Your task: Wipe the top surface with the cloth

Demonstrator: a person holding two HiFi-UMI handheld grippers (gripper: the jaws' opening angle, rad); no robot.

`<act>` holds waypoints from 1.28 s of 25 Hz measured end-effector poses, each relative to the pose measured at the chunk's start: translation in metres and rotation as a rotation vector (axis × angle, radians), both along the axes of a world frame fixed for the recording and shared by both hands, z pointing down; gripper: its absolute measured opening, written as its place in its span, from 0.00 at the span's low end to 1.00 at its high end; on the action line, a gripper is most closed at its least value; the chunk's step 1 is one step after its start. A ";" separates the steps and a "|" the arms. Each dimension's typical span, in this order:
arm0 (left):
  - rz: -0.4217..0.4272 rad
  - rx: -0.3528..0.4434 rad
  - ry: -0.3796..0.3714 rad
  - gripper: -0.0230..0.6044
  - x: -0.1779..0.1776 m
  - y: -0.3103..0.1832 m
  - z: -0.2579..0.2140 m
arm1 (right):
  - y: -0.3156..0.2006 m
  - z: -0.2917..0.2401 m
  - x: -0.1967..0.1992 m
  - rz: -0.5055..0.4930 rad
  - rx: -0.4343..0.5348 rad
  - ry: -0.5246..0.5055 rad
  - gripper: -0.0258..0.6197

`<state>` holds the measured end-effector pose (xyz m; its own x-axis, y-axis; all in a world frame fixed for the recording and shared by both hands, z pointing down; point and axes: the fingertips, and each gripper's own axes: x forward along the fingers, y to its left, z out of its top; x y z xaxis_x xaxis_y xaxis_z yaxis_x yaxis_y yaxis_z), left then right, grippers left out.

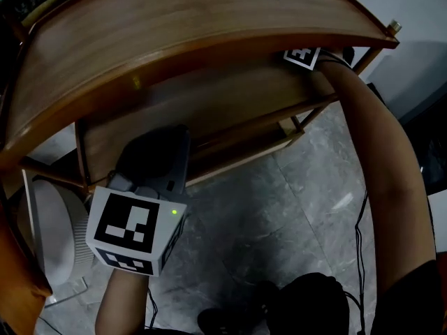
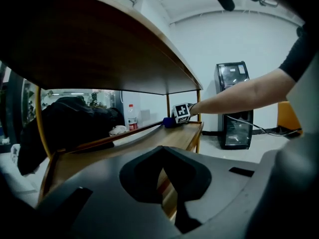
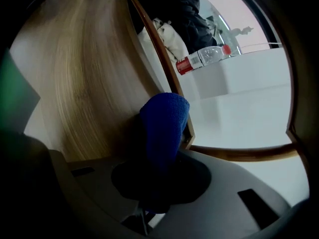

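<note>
The wooden shelf unit has a curved top surface and a lower shelf under it. My right arm reaches under the top; only the marker cube of the right gripper shows in the head view, the jaws are hidden. In the right gripper view, the right gripper is shut on a blue cloth that lies against the lower shelf's wood. The left gripper view shows the same cloth at the shelf's far end. My left gripper hangs in front of the unit, shut and empty.
A water bottle and a pale bundle stand beyond the shelf's back rail. Dark clothing is piled at the left end. A black glass-door cabinet stands by the wall. A white round appliance sits on the grey tiled floor.
</note>
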<state>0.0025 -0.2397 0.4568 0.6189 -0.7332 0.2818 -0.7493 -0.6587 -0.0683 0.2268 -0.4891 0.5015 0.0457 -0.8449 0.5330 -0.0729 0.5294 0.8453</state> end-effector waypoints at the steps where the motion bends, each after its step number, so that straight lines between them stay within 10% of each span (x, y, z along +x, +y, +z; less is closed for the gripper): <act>1: -0.010 -0.003 0.005 0.05 -0.007 0.003 0.000 | -0.002 -0.001 0.003 0.010 0.012 0.008 0.13; 5: -0.025 -0.013 0.027 0.05 -0.034 0.018 -0.001 | -0.001 -0.006 -0.009 -0.004 0.052 -0.013 0.13; 9: -0.081 -0.008 0.049 0.05 -0.070 0.035 0.001 | 0.060 -0.022 -0.124 -0.269 0.018 -0.293 0.13; 13: -0.064 -0.049 0.083 0.05 -0.092 0.062 0.007 | 0.191 -0.033 -0.236 -0.544 -0.194 -0.637 0.13; 18: -0.056 -0.146 0.252 0.05 -0.097 0.125 0.007 | 0.338 -0.049 -0.279 -0.724 -0.438 -0.870 0.13; 24: -0.102 -0.297 0.373 0.05 -0.081 0.232 -0.021 | 0.461 -0.122 -0.258 -0.426 -0.858 -1.384 0.13; 32: -0.068 -0.346 0.439 0.05 -0.047 0.330 -0.176 | 0.557 -0.244 -0.217 -0.173 -0.975 -1.519 0.14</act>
<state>-0.0446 0.0904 0.2811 0.6869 -0.6860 0.2398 -0.7003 -0.5368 0.4706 0.0101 0.0681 0.2571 -0.9443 -0.1798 0.2755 -0.2974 0.8247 -0.4811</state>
